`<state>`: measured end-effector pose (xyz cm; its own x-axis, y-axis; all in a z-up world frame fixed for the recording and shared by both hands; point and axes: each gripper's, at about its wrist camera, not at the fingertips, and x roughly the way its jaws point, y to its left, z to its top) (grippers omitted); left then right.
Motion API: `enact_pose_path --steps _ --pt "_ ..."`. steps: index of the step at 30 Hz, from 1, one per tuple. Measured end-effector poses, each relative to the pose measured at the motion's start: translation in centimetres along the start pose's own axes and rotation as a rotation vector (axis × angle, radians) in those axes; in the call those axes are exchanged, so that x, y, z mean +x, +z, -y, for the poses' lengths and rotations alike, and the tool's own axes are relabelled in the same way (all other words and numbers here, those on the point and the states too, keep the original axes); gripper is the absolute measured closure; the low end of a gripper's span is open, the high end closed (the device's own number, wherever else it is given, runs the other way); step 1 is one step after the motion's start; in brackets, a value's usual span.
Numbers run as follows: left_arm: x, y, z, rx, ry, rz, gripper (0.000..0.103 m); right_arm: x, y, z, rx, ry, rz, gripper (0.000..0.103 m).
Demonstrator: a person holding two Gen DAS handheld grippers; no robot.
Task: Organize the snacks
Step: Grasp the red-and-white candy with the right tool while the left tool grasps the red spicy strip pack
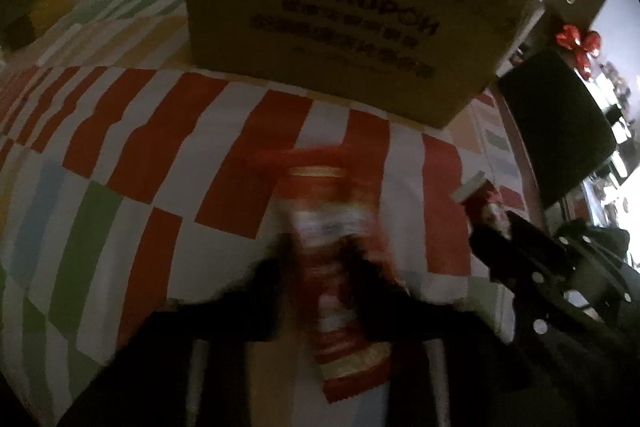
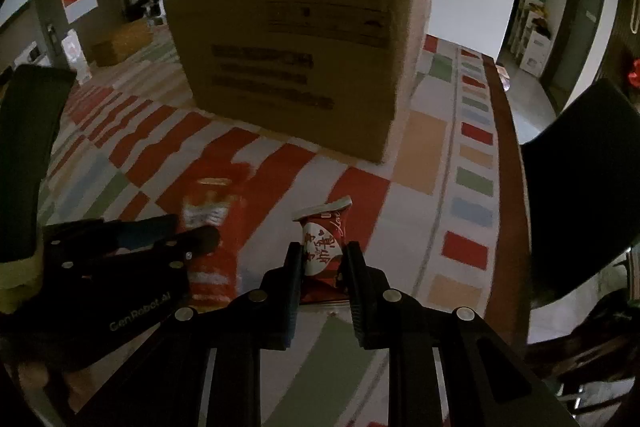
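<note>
Two red snack packets are being held, one in each hand-held gripper, above the striped cloth on the desk. The small packet is being pinched upright between the fingers of the right hand-held gripper, its crimped top pointing toward the box, which suggests it is being readied for dropping in from above. The longer packet is being clamped by the left hand-held gripper, whose jaws are clenched on its middle; heavy blur is hiding the exact contact there. Both packets are being kept just in front of the box, which is standing open-topped on the cloth, probably so snacks can be collected inside. A dark chair is standing beside the desk edge.
</note>
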<state>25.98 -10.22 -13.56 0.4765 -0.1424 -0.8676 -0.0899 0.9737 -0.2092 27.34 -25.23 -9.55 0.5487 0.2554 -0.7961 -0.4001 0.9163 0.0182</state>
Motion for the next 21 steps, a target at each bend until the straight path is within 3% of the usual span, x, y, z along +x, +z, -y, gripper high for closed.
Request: enact_pose_path --steps 2,3,5,7,13,21 --pt "0.0 -0.1 0.4 0.044 -0.044 -0.025 0.093 -0.1 -0.1 -0.4 0.007 0.004 0.003 0.080" --pt "-0.1 0.0 0.5 0.061 -0.027 -0.021 0.092 -0.2 -0.2 -0.5 0.012 0.005 0.006 0.080" --pt "-0.7 -0.2 0.5 0.050 -0.010 -0.013 0.077 -0.4 -0.4 -0.5 0.029 0.001 0.008 0.080" --pt "-1.1 -0.5 1.0 0.064 -0.032 -0.002 0.054 -0.5 -0.7 -0.2 0.049 -0.004 0.007 0.080" --pt "-1.2 -1.3 3.8 0.181 0.005 0.016 0.050 -1.4 -2.2 1.4 0.101 -0.025 0.007 0.080" --pt "0.9 -1.4 5.7 0.195 0.099 0.005 0.046 -1.2 -3.2 2.7 0.124 -0.030 -0.002 0.080"
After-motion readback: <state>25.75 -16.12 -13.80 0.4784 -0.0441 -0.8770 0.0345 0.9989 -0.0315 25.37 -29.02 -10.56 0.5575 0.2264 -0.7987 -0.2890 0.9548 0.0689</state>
